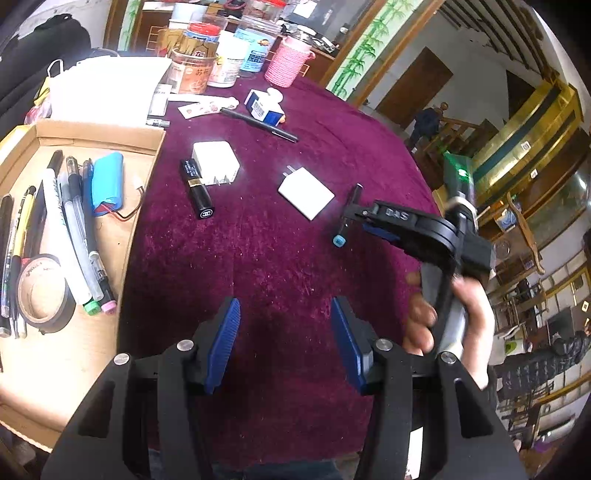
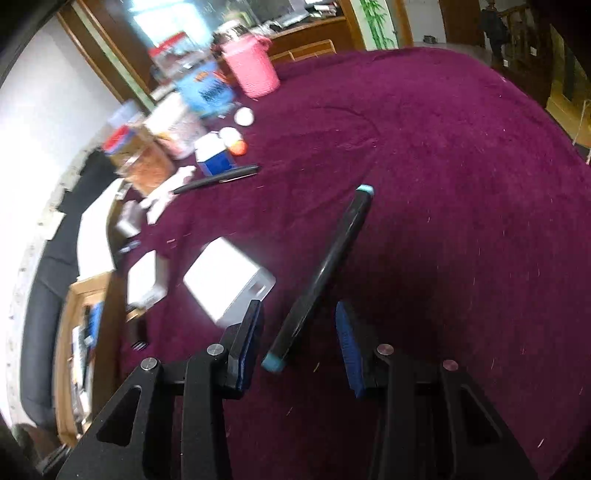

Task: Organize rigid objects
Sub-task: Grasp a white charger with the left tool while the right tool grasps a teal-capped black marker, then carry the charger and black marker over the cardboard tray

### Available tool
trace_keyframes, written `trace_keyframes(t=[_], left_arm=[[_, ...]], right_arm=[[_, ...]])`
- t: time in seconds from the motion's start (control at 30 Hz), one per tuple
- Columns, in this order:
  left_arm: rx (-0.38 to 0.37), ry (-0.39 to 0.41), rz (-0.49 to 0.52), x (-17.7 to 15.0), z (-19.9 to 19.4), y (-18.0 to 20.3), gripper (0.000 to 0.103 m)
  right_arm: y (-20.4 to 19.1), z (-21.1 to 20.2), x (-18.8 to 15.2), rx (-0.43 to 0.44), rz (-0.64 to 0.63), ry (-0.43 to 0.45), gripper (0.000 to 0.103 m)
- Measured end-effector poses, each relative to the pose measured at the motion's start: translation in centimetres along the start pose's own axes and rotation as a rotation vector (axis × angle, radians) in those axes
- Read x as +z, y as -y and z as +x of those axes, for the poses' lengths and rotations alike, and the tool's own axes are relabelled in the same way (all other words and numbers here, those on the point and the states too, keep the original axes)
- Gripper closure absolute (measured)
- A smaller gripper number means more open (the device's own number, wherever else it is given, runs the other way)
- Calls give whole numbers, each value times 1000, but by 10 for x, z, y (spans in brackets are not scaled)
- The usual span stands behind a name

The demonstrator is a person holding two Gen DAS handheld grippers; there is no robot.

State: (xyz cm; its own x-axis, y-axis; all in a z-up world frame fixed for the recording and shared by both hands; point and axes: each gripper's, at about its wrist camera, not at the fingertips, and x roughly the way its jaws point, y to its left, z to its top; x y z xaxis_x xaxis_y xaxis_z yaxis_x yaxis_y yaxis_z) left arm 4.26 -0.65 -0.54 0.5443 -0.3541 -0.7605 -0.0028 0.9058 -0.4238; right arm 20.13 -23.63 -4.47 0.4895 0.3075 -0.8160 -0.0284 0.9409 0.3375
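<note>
A big round table (image 1: 295,258) is covered with a fuzzy dark red cloth (image 2: 443,184). Behind it, white walls (image 1: 476,55) and a brown wooden door (image 1: 413,88) can be seen. A strip with green bamboo pictures (image 1: 362,48) is painted beside the doorway. Wooden stair rails (image 1: 454,129) are seen farther back. Bright light is let in through a window (image 2: 159,18).
</note>
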Motion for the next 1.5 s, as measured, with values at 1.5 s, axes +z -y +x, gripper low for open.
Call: trace_keyframes(t=[1.5], left_arm=[[249,-136,-221,122,176,48,47]], right_arm=[[52,2,10,95,137,27,89]])
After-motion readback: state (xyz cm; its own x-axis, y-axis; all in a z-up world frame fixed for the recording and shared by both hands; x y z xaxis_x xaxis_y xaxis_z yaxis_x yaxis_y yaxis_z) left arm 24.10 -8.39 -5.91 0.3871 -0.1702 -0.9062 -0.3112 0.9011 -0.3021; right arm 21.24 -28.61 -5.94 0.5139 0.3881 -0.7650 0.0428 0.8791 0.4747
